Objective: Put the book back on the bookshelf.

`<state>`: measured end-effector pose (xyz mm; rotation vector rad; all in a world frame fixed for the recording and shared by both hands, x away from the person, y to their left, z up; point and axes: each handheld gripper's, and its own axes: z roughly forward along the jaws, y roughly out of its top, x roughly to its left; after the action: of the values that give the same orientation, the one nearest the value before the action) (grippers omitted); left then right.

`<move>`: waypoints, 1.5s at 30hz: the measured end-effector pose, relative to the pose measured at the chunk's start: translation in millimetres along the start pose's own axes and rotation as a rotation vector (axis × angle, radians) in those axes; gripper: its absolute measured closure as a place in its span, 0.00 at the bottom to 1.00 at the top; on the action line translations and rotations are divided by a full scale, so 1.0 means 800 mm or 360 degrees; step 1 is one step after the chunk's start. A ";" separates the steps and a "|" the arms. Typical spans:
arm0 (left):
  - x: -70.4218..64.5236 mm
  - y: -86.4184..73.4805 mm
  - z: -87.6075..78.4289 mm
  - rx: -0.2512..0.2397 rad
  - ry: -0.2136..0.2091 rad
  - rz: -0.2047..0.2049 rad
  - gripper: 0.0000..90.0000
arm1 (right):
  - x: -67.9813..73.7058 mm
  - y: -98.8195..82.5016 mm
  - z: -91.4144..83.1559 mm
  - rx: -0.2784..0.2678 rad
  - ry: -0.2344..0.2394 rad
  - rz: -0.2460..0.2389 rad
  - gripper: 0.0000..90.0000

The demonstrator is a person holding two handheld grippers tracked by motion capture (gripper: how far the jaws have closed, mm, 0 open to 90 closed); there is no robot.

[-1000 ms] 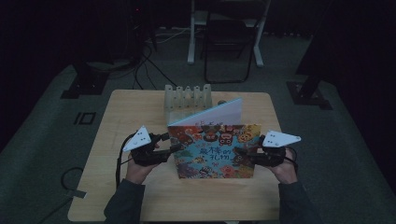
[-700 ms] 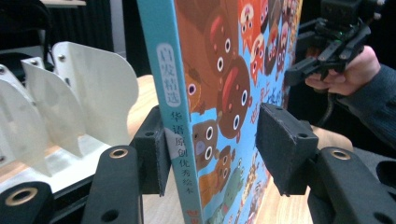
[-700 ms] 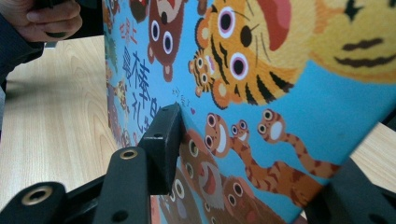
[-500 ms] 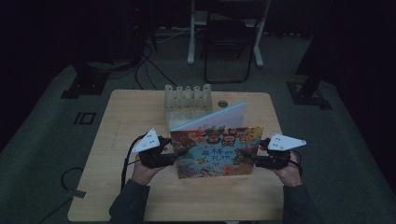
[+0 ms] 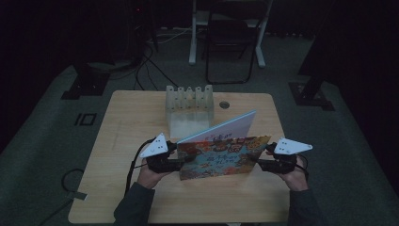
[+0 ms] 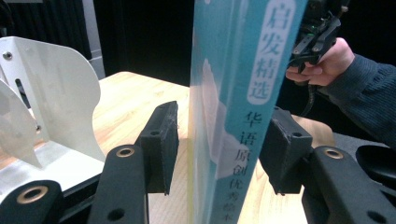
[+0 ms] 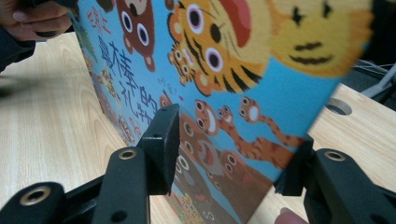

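A picture book (image 5: 221, 157) with bright cartoon animals stands upright on the wooden table (image 5: 131, 122), its back cover splayed behind. My left gripper (image 5: 181, 162) straddles its spine end. In the left gripper view the teal spine (image 6: 233, 93) sits between the jaws, which have just been closing. The right-hand pad (image 6: 285, 149) touches it and the other pad (image 6: 161, 144) stands a thin gap off. My right gripper (image 5: 259, 162) is shut on the book's other end. There the front cover (image 7: 233, 70) runs slantwise between the jaws, one pad (image 7: 163, 144) on its face, the other behind it.
A pale slotted rack (image 5: 188, 101) stands just behind the book, also seen close at the left (image 6: 56, 93). A round cable hole (image 5: 224, 104) lies beside it. A chair (image 5: 233, 42) and desk legs stand beyond the far edge. Bare wood stretches to the left and front.
Both grippers and the book between them have come a little toward the table's front edge. The left gripper's jaws have narrowed around the spine.
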<state>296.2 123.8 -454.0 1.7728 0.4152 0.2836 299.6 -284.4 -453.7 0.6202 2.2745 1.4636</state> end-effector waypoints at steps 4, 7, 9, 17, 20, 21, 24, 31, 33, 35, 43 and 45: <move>0.001 -0.003 0.003 -0.0011 -0.0005 -0.0022 0.56 | -0.002 -0.002 -0.005 -0.0009 -0.0017 0.0008 0.56; 0.000 -0.007 0.007 0.0003 -0.0010 -0.0022 0.58 | -0.003 -0.005 -0.008 -0.0016 -0.0027 0.0022 0.56; -0.002 -0.009 0.009 0.0009 -0.0007 -0.0027 0.60 | -0.004 -0.006 -0.009 -0.0018 -0.0032 0.0031 0.56; -0.007 -0.010 0.011 0.0008 0.0011 0.0024 0.70 | -0.007 -0.014 -0.014 -0.0028 -0.0051 0.0064 0.55; -0.009 -0.010 0.010 0.0009 0.0022 0.0052 0.74 | -0.009 -0.016 -0.015 -0.0027 -0.0061 0.0073 0.54; -0.009 -0.010 0.010 0.0010 0.0022 0.0062 0.75 | -0.009 -0.016 -0.015 -0.0029 -0.0061 0.0076 0.54; -0.012 -0.010 0.010 0.0014 -0.0003 0.0083 0.78 | -0.010 -0.016 -0.014 -0.0030 -0.0072 0.0081 0.54; -0.018 -0.011 0.011 0.0009 -0.0026 0.0109 0.86 | -0.014 -0.017 -0.016 -0.0053 -0.0117 0.0113 0.54; -0.020 -0.011 0.011 0.0010 -0.0007 0.0112 0.89 | -0.016 -0.019 -0.019 -0.0075 -0.0131 0.0133 0.54; -0.019 -0.011 0.011 0.0005 -0.0008 0.0108 0.89 | -0.018 -0.021 -0.023 -0.0083 -0.0145 0.0146 0.54; -0.021 -0.014 0.012 -0.0025 0.0002 0.0097 0.88 | -0.021 -0.031 -0.028 -0.0083 -0.0160 0.0188 0.54; -0.021 -0.016 0.013 -0.0035 0.0001 0.0086 0.86 | -0.021 -0.034 -0.027 -0.0079 -0.0157 0.0197 0.54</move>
<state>283.6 110.5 -468.0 1.7642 0.3637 0.3261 297.7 -319.9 -468.5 0.8125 2.1521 1.5054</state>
